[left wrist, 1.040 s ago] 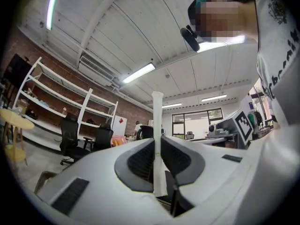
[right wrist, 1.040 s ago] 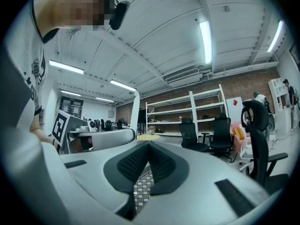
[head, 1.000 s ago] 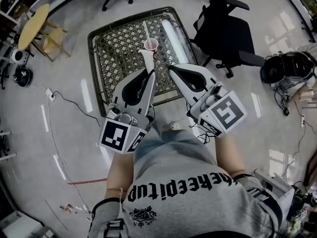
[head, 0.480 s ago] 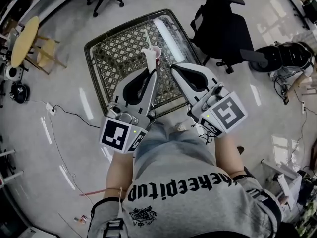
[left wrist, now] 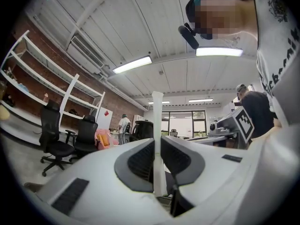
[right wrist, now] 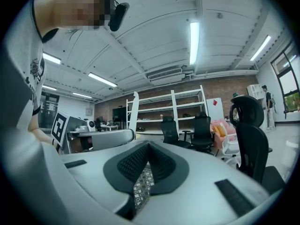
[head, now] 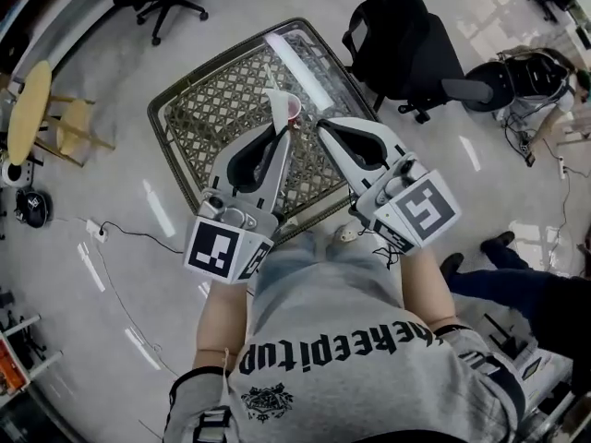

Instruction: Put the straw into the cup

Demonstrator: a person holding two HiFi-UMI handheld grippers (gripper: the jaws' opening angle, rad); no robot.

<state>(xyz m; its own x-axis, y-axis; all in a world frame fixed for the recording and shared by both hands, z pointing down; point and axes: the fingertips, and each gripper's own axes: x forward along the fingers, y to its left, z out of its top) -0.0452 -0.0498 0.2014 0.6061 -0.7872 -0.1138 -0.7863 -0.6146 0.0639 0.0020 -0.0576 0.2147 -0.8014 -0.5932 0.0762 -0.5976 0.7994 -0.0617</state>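
Observation:
In the head view a small pinkish cup stands on the lattice-topped table, toward its right side. My left gripper is shut on a white straw, whose free end points forward and ends just left of the cup. From the left gripper view the straw stands upright, pinched between the two pads. My right gripper hovers just right of the left one, short of the cup. Its jaws meet at the tips with nothing between them.
A black office chair stands right beyond the table's far right corner. A wooden stool is far left. Another person's dark trouser legs and shoes stand at the right. Cables lie on the floor at left.
Both grippers have moved forward over the table, bringing the straw's end beside the cup. Another person's legs have come into view at the right.

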